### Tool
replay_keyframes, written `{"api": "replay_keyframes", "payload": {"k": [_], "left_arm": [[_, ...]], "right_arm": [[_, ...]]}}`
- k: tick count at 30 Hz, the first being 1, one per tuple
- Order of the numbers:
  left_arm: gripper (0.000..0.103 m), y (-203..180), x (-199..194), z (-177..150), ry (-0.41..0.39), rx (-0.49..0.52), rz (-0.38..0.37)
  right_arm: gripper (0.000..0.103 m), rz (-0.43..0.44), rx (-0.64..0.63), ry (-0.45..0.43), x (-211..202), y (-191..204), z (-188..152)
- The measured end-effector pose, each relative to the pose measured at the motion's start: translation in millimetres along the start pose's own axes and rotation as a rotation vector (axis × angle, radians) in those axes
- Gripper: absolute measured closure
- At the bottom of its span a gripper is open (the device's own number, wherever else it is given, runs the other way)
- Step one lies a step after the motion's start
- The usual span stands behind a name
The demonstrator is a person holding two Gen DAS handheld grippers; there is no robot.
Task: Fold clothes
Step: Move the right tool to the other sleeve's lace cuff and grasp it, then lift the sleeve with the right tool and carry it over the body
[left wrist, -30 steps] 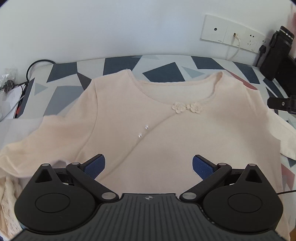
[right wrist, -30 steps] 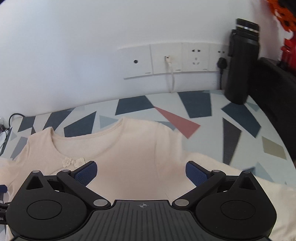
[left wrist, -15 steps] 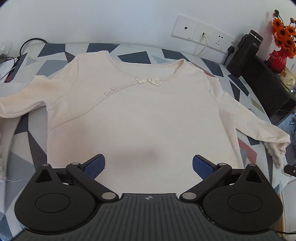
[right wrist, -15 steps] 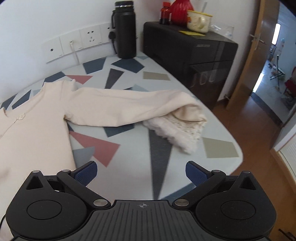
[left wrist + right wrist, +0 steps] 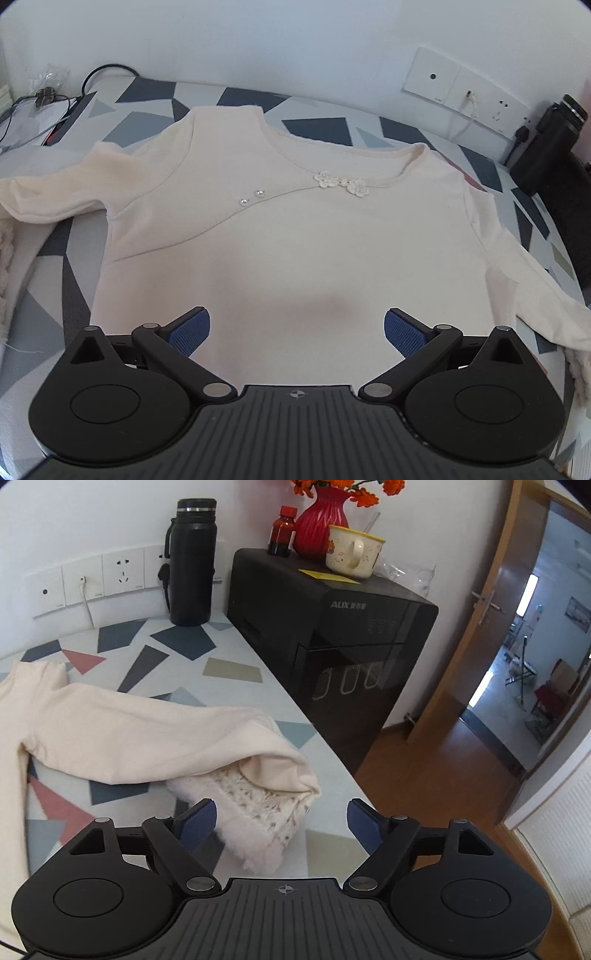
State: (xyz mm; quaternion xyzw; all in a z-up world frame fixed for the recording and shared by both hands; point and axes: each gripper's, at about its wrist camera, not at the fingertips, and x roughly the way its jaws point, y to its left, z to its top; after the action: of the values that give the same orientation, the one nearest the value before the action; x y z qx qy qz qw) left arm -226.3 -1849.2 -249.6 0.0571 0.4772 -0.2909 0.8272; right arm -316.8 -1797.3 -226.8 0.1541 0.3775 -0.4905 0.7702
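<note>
Beside the black AUX cabinet (image 5: 332,635), the right gripper (image 5: 282,825) is closing around the top's lace cuff (image 5: 258,812); the left gripper (image 5: 297,332) hangs open over the cream top (image 5: 280,236).

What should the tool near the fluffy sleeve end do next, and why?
Probably finish closing the right tool on the lacy cuff. Its jaws are closing with the cuff between them but not yet pinched, and the cream top lies flat, sleeve still unfolded.

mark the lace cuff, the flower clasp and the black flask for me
lace cuff (image 5: 255,823), right wrist view, on the lace trim.
flower clasp (image 5: 341,182), left wrist view, between its two flowers.
black flask (image 5: 192,565), right wrist view, mid-body.
</note>
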Motion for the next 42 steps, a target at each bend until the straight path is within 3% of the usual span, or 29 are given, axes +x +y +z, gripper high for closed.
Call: {"api": "replay_keyframes", "payload": {"k": [2,4,8,11,12,13,16,18,22,30,33,35,39,42], "left_arm": [[0.0,-4,15,-3,0.025,-0.013,0.014],[0.0,-9,26,-7,0.038,-0.024,0.052],[0.0,-29,39,-9,0.009,0.034,0.159],[0.0,-36,44,-7,0.001,0.039,0.191],[0.0,-36,45,-5,-0.002,0.029,0.195],[0.0,-36,46,-5,-0.005,0.023,0.199],[0.0,-37,47,-4,-0.011,0.014,0.207],[0.0,-38,47,-5,-0.018,0.012,0.209],[0.0,-39,46,-7,-0.034,0.012,0.21],[0.0,-38,47,-4,-0.019,0.021,0.202],[0.0,-37,46,-5,-0.018,0.032,0.193],[0.0,-37,45,-6,-0.019,0.037,0.189],[0.0,-37,45,-7,-0.021,0.045,0.184],[0.0,-37,44,-8,-0.023,0.053,0.179]], "right_arm": [[0.031,0.04,0.035,0.032,25,-10,6],[0.043,0.101,0.085,0.069,49,-19,11],[0.046,0.165,0.122,0.085,81,-27,20],[0.074,0.165,0.11,0.049,87,-32,29],[0.093,0.165,0.134,0.021,86,-39,33],[0.095,0.162,0.172,-0.015,83,-49,38],[0.095,0.157,0.326,-0.135,70,-83,52],[0.095,0.177,0.359,-0.168,65,-96,60],[0.095,0.165,0.276,-0.136,71,-91,60],[0.096,0.213,0.335,-0.069,74,-87,59],[0.096,0.253,0.344,-0.121,65,-79,75],[0.096,0.289,0.347,-0.211,48,-72,86],[0.095,0.345,0.234,-0.368,12,-46,93],[0.096,0.346,0.128,-0.304,15,-25,75]]}}
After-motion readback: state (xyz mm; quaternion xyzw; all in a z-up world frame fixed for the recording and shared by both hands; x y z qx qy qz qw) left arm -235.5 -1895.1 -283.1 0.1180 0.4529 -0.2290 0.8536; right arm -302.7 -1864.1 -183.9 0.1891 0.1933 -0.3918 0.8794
